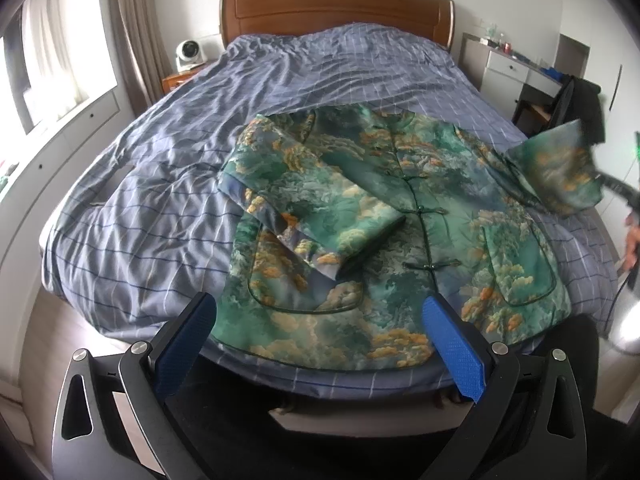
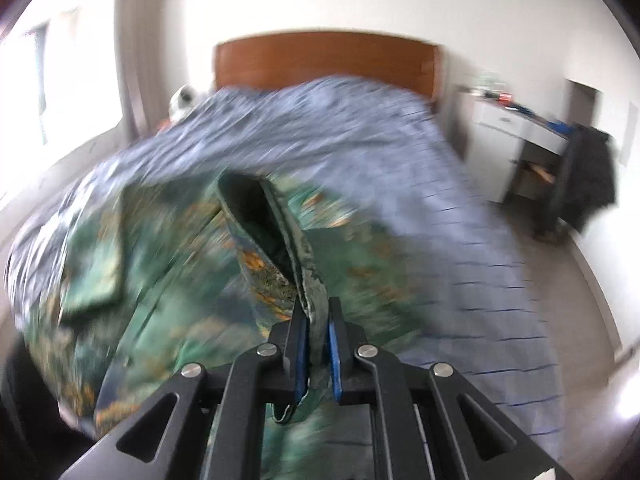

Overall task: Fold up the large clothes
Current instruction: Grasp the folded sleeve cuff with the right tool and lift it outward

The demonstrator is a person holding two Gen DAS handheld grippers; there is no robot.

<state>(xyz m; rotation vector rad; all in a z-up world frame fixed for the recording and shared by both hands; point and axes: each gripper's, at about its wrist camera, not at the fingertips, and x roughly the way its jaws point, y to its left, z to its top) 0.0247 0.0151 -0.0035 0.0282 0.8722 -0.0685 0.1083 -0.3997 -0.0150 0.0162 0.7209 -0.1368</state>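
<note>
A green jacket [image 1: 400, 216] with orange cloud print and knot buttons lies face up on the bed, hem toward me. Its left-hand sleeve [image 1: 316, 208] is folded across the chest. My left gripper [image 1: 320, 312] hangs open over the hem, nothing between its blue pads [image 1: 452, 344]. The other sleeve [image 1: 560, 172] is lifted off the bed at the right, blurred. In the right wrist view my right gripper [image 2: 318, 320] is shut on that sleeve's cuff [image 2: 280, 232], whose dark opening gapes just past the fingertips. The jacket body [image 2: 160, 300] beneath it is motion-blurred.
The bed's blue checked cover [image 1: 160, 200] is wrinkled, with a wooden headboard [image 1: 336, 8] behind. A white fan [image 1: 188, 54] sits on a nightstand at the back left. A white desk [image 1: 508, 68] and a chair draped in dark cloth [image 1: 580, 108] stand at the right.
</note>
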